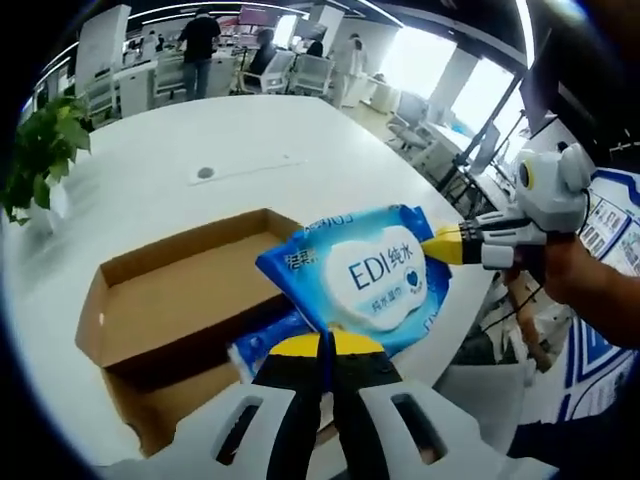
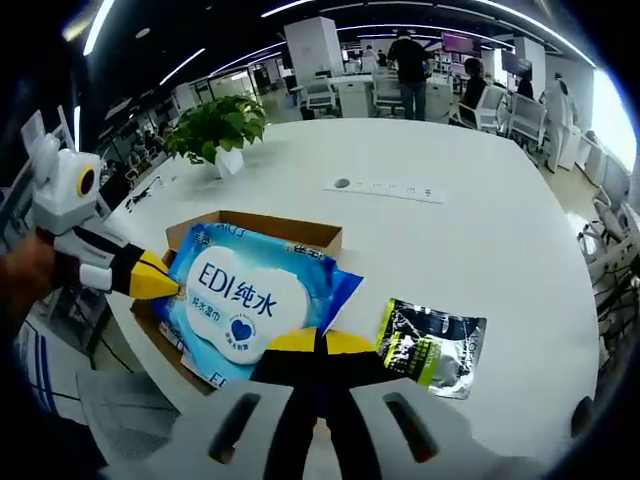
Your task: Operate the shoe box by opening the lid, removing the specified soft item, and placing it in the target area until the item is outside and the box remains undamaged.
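1. Left gripper view: the left gripper point(image 1: 325, 350) rises from the bottom centre, its yellow-tipped fingers pressed together on the lower edge of a blue wet-wipes pack point(image 1: 358, 275), which is held up at frame centre.
2. The right gripper point(image 1: 445, 243) enters from the right and pinches the pack's right edge with its yellow tips.
3. Behind and to the left of the pack lies the open cardboard shoe box point(image 1: 180, 300) on the white table point(image 1: 200, 140).
4. A potted plant point(image 1: 45, 150) stands at the left edge.
5. Right gripper view: the pack point(image 2: 245, 300) sits at lower centre-left, above the box point(image 2: 265, 228); the right gripper point(image 2: 320, 345) is clamped on its lower right edge, and the left gripper point(image 2: 165, 287) nips its left edge.
6. A black and green pouch point(image 2: 432, 345) lies on the table point(image 2: 450, 240) at lower right, apart from the box.
7. The plant point(image 2: 215, 125) stands at upper left.
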Action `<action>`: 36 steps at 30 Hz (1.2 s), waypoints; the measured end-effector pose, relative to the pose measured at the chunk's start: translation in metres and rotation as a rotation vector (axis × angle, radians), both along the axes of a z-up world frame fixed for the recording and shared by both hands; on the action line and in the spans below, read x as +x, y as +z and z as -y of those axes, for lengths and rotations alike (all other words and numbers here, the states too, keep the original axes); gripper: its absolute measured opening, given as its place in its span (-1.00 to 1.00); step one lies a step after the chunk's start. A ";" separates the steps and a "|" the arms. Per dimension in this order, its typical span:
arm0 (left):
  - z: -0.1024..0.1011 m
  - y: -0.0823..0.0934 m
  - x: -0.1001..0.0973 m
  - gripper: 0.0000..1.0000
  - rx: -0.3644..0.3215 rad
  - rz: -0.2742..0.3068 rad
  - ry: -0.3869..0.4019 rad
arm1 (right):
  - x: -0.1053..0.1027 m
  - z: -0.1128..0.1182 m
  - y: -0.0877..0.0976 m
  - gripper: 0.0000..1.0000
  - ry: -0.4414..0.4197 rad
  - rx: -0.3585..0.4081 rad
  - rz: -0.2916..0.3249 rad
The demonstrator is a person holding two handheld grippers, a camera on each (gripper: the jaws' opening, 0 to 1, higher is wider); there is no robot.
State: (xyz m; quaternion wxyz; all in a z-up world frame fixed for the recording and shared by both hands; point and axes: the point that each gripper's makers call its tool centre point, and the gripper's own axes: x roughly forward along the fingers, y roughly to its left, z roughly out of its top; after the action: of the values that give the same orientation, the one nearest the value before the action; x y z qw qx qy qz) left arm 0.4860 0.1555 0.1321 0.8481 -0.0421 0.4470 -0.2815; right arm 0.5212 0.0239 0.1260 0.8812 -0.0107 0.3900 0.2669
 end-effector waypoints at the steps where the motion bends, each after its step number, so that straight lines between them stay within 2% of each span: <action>1: 0.003 0.000 0.001 -1.00 -0.001 -0.001 -0.003 | 0.001 0.005 -0.001 -1.00 -0.004 -0.002 0.000; 15: 0.062 -0.012 0.015 -1.00 -0.005 -0.012 -0.064 | 0.010 0.061 -0.011 -1.00 -0.055 -0.022 -0.013; 25: 0.090 -0.021 0.025 -1.00 0.000 -0.022 -0.082 | 0.018 0.089 -0.021 -1.00 -0.078 -0.025 -0.022; 36: 0.119 -0.039 0.036 -1.00 0.010 -0.041 -0.103 | 0.032 0.119 -0.037 -1.00 -0.098 -0.032 -0.039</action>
State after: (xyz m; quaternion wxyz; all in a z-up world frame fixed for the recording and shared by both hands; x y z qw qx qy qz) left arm 0.5216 0.0366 0.0927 0.8233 -0.0208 0.4673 -0.3216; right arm 0.5529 -0.0955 0.0889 0.8852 -0.0005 0.4114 0.2171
